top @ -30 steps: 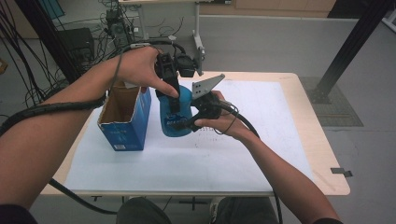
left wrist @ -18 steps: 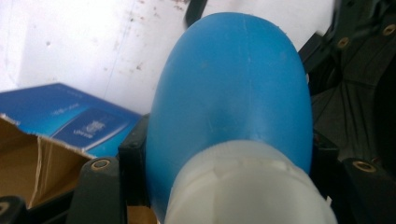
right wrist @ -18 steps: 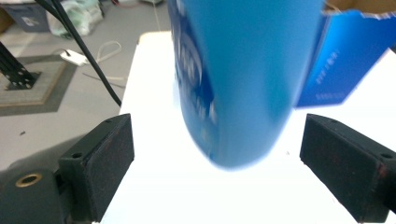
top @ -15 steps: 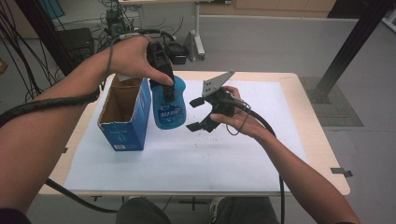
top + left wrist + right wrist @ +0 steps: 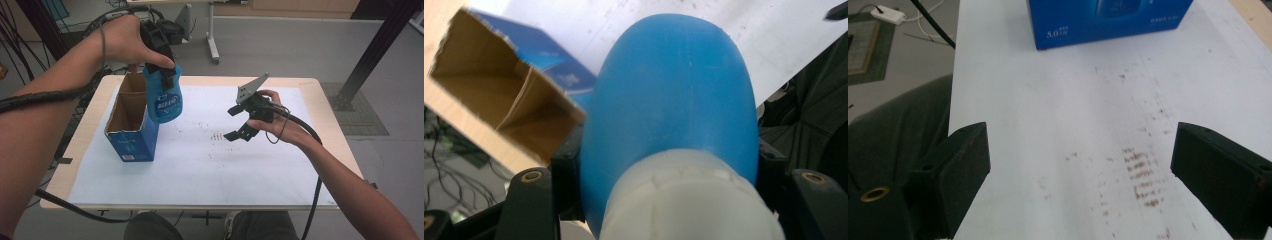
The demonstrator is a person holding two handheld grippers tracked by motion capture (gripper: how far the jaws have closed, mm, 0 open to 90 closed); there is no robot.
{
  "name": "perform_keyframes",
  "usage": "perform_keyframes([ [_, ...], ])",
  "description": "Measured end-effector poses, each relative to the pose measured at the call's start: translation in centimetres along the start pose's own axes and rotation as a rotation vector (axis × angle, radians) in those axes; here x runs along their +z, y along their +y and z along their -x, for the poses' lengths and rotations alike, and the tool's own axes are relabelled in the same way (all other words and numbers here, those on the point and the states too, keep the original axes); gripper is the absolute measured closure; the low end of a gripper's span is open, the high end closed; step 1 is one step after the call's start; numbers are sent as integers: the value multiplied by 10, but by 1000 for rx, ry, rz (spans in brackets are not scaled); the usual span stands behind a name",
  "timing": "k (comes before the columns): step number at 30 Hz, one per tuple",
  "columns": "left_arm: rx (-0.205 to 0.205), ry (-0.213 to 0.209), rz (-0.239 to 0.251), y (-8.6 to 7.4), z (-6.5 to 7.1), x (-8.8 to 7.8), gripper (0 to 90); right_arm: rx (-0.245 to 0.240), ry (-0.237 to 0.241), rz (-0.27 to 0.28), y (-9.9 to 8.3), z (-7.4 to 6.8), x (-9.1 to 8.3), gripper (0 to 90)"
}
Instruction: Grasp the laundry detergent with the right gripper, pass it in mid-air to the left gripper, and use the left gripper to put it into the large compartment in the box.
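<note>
Left gripper (image 5: 164,75), jaws pinching the blue bottle (image 5: 163,97) near its neck, holds it hanging above the open box (image 5: 131,125); keep it upright and centred before lowering. Right gripper (image 5: 239,121), jaws just spread and empty, has drawn away; the bottle sits higher than before.

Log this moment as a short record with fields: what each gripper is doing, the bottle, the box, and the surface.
left gripper: shut on the blue bottle, holding it in the air by its upper end
blue bottle: hangs base down, clear of the table, beside the box's open top
right gripper: fingers wide apart after just opening, nothing between them
blue box: upright on the sheet, top flaps open, inside looks brown and bare
white sheet: covers the table, small brown marks near its middle
</note>
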State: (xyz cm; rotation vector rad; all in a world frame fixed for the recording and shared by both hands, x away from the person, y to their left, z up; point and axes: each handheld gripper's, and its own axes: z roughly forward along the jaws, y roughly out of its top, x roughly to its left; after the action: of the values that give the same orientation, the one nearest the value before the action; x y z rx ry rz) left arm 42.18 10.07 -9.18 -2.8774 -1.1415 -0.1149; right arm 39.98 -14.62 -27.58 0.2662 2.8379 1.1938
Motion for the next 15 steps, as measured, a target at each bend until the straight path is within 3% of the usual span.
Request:
perform_keyframes([
  [3,-51,-12,5,-3,-5,-7,373,-3,-23,-17,-3,0,-9,90],
  [4,-92,-15,11,-4,-7,-11,373,-3,-32,-18,-4,0,-12,91],
  [15,-328,12,60,-18,-33,-40,373,-4,-76,-79,-10,4,-38,91],
])
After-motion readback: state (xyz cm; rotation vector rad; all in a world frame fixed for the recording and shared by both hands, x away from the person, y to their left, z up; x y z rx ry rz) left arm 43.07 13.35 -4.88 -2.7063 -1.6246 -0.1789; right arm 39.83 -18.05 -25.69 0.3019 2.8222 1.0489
